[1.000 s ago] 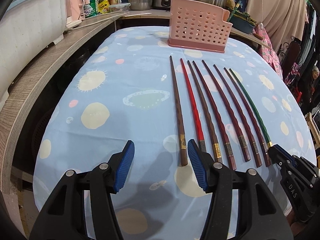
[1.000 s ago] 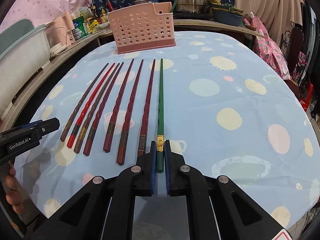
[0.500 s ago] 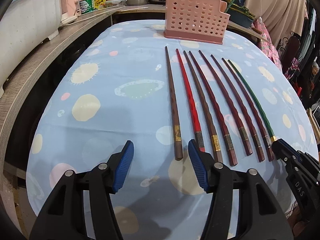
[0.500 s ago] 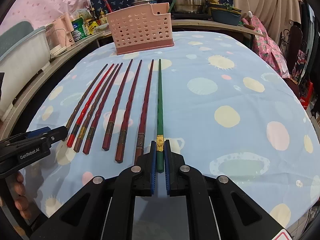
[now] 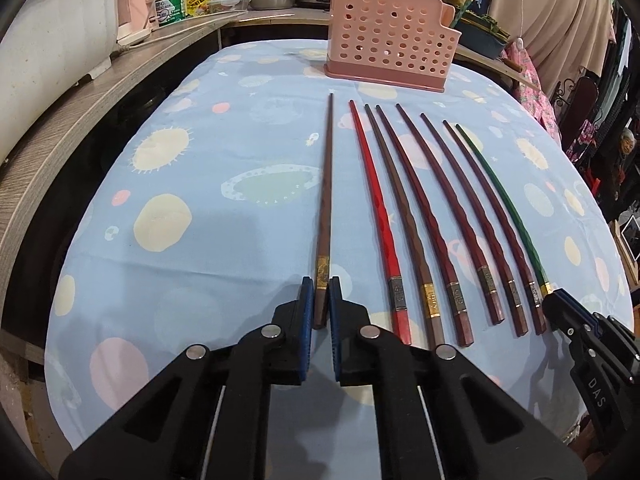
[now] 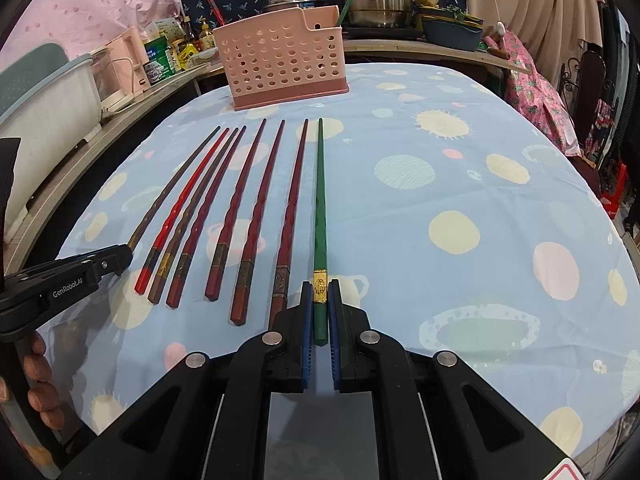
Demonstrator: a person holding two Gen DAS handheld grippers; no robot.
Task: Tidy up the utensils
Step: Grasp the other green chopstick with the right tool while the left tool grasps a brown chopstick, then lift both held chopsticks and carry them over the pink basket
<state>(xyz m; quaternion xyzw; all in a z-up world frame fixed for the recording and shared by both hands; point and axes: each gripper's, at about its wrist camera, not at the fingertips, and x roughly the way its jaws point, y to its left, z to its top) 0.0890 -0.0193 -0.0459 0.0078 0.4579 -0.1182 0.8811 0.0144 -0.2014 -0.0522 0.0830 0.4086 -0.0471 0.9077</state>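
Note:
Several chopsticks lie side by side on the blue spotted tablecloth. My left gripper is shut on the thick end of the brown chopstick, the leftmost of the row. My right gripper is shut on the thick end of the green chopstick, the rightmost of the row. Between them rest a red chopstick and several dark red and brown ones. Both held chopsticks still lie flat on the cloth. A pink perforated utensil holder stands at the table's far end, beyond the tips.
A wooden counter with a white tub, bottles and pots runs along the left and back. A hand holds the left gripper's handle at the near left edge. Curtains and floral fabric hang to the right.
My left gripper shifted right until its open jaws straddled the brown chopstick, then shut on its end. The right gripper stayed shut on the green chopstick.

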